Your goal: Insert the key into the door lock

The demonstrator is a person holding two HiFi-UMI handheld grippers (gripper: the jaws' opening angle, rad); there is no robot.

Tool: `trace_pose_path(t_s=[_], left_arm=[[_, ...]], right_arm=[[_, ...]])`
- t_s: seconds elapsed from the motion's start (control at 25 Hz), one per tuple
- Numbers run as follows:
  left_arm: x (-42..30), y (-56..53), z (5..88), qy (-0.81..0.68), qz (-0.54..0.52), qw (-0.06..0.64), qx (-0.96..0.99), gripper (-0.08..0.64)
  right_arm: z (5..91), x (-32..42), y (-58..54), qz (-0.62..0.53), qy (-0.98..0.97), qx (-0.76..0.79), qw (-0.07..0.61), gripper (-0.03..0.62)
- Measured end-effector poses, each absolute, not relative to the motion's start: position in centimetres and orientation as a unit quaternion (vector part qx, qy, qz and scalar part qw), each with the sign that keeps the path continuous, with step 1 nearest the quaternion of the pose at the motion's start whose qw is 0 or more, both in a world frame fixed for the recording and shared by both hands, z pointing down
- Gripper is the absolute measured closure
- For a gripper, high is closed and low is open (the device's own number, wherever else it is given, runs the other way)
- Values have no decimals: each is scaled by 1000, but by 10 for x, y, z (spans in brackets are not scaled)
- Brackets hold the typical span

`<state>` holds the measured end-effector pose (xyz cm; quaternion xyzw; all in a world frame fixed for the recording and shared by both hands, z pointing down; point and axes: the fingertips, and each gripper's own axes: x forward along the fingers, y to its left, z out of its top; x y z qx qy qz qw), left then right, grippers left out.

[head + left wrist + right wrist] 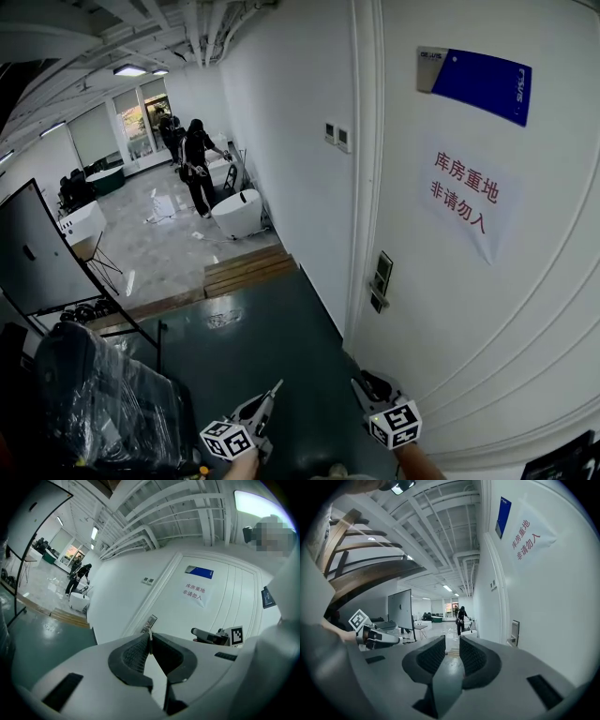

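Left gripper (150,639) clamped shut on thin key (150,633), key tip poking past jaws, aimed at door lock (150,620), not touching. Right gripper (450,651) jaws apart, nothing between. Both low beside white door (487,309), below lock. Person in black (197,164) far down room.

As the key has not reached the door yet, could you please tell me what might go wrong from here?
The key is pinched only at the tips of the fingers of the left gripper, a thin sliver showing; it may twist or slip on contact. The door lock is small and apart from the key, so a misaimed approach could scrape the door. The open, empty right gripper hangs near the door and might bump it.
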<state>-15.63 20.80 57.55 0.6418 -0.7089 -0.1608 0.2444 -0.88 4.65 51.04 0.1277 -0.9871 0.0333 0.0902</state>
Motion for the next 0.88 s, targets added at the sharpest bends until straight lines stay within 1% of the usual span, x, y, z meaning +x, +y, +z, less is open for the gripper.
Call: trace_pose_path(t_s=[0.52, 0.88], left_arm=[[-147, 162, 595, -681, -214, 287, 639, 528], [-157, 141, 599, -645, -257, 338, 635, 528]], right_arm=[[530, 8, 14, 36, -986, 130, 103, 500], [536, 2, 4, 43, -982, 146, 110, 500]])
